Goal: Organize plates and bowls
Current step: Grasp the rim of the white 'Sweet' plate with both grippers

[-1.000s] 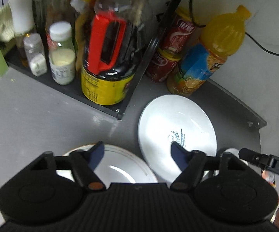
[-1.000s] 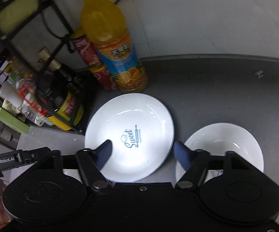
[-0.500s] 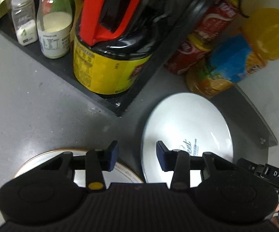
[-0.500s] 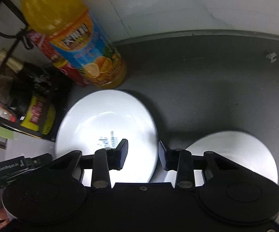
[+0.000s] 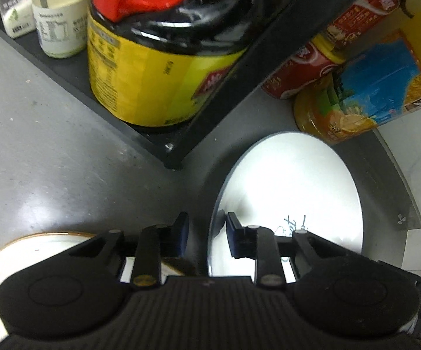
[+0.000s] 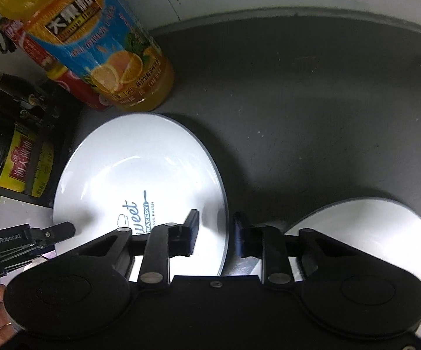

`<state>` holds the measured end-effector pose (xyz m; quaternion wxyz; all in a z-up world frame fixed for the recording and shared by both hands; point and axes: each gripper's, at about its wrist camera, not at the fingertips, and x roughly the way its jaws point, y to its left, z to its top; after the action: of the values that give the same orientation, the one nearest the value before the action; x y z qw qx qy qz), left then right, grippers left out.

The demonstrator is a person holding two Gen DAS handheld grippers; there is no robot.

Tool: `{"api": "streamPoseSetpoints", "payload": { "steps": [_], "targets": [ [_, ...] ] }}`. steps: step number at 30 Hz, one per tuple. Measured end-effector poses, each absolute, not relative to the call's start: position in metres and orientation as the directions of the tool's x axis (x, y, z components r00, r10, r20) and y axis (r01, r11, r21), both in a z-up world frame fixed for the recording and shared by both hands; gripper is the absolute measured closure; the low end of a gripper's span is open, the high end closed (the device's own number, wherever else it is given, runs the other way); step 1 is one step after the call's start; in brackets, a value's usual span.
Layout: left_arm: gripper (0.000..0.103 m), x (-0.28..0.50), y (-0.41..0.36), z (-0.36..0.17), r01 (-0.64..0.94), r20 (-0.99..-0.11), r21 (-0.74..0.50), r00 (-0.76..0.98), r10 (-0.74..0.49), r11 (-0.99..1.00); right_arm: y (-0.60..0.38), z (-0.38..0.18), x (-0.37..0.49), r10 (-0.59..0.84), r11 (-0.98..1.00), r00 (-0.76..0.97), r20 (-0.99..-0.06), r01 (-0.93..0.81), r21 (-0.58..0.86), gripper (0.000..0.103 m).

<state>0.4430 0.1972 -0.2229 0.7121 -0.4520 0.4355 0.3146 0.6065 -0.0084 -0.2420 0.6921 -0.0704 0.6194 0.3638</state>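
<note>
The printed plate [image 6: 140, 175] lies flat on the dark grey counter [image 6: 312, 110], just in front of the orange juice bottle [image 6: 117, 46] and beside the black rack [image 5: 181, 145]. It is white, glazed and shallow, with a thin dark rim — judged stiff, fairly heavy, slick and liable to chip.

The left gripper [image 5: 206, 234] straddles its left rim, one finger outside, one over the face. The right gripper [image 6: 215, 233] straddles the right rim likewise. Both sets of jaws are closing, with the rim between them but not yet visibly pinched.

The rim is the only sensible hold; a grip on opposite edges should keep it level.

A gold-edged plate [image 5: 44, 248] sits lower left and a plain white bowl [image 6: 385, 233] to the right — both glossy and round.
</note>
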Motion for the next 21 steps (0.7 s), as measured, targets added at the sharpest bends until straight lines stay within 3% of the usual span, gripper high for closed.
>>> {"api": "streamPoseSetpoints", "payload": {
  "steps": [7, 21],
  "targets": [
    [0.089, 0.445, 0.199, -0.232, -0.826, -0.889, -0.418, 0.458, 0.017, 0.377, -0.008, -0.251, 0.611, 0.418, 0.738, -0.062, -0.906, -0.558, 0.379, 0.083],
    [0.092, 0.427, 0.213, -0.232, -0.805, -0.858, -0.495, 0.511, -0.04, 0.329, -0.031, -0.227, 0.609, 0.522, 0.726, -0.022, -0.852, -0.512, 0.458, 0.096]
  ]
}}
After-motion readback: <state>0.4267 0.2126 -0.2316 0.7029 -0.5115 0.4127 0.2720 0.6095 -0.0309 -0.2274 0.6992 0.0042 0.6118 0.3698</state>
